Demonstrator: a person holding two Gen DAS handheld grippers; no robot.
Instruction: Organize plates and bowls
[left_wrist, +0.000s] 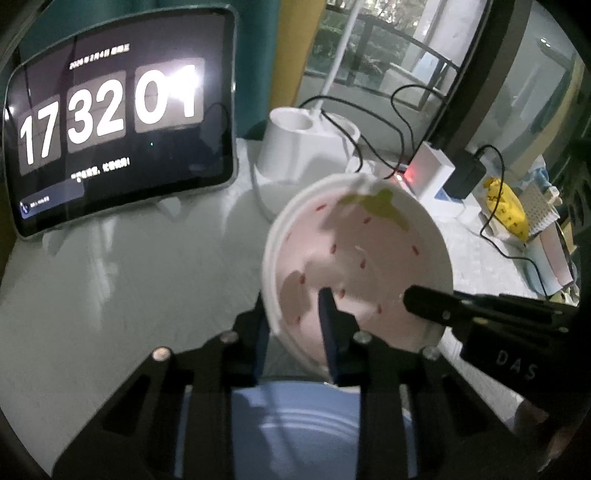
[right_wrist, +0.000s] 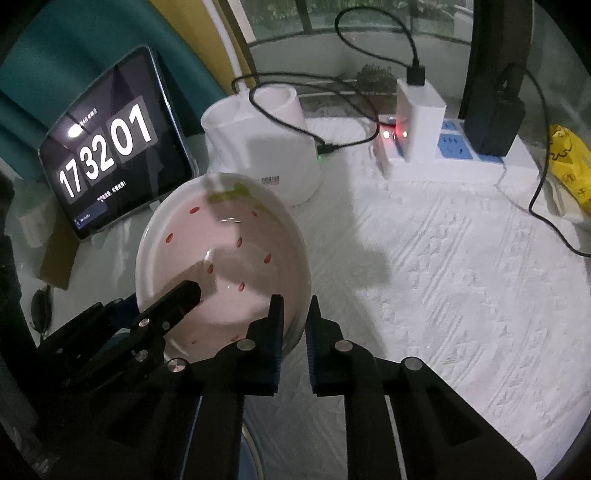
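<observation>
A white bowl with a pink strawberry-pattern inside (left_wrist: 354, 266) is held tilted above the table. My left gripper (left_wrist: 295, 325) is shut on its near-left rim, one finger inside and one outside. My right gripper (right_wrist: 295, 321) is shut on the bowl's right rim (right_wrist: 221, 258), and it shows in the left wrist view (left_wrist: 424, 299) at the bowl's right side. The left gripper shows in the right wrist view (right_wrist: 184, 295) with a finger inside the bowl. A light blue plate (left_wrist: 295, 424) lies below, partly hidden by my left gripper.
A tablet showing a clock (left_wrist: 118, 125) stands at the back left. A white holder (left_wrist: 303, 147) with cables, a power strip with a charger (right_wrist: 443, 140) and a yellow bag (right_wrist: 569, 162) sit at the back. A white patterned cloth (right_wrist: 461, 277) covers the table.
</observation>
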